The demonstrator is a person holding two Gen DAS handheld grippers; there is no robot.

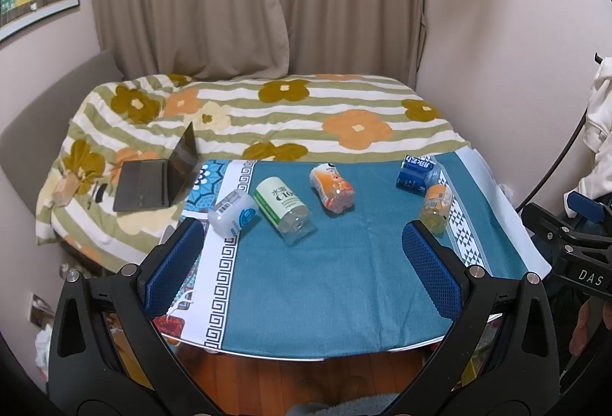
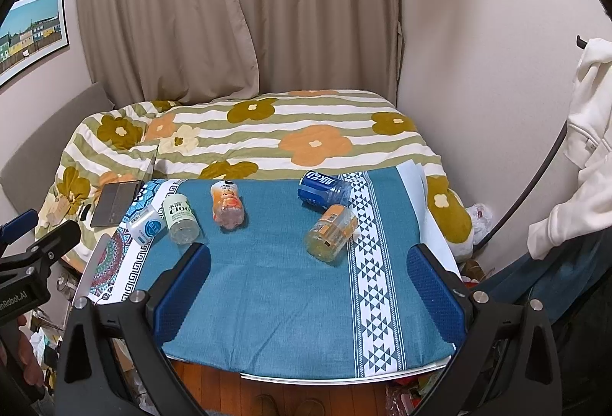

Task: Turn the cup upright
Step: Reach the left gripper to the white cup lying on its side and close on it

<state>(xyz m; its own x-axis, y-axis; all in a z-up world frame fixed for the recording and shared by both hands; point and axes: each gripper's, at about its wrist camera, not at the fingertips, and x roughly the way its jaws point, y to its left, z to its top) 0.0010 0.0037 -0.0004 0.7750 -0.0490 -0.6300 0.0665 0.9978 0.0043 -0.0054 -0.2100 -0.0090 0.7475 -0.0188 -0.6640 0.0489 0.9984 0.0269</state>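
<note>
Five toppled cups point(image 1: 332, 188) on tablecloth point(image 1: 344, 282)

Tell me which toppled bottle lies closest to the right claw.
The orange-labelled clear bottle by the triangle-patterned stripe; the blue one lies behind it, the rest far left.

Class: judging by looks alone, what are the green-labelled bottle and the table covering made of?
Green-labelled bottle: probably clear plastic, glossy, since the cloth shows through its unlabelled end. Table covering: woven fabric, matte, with visible weave texture and soft creases.
</note>
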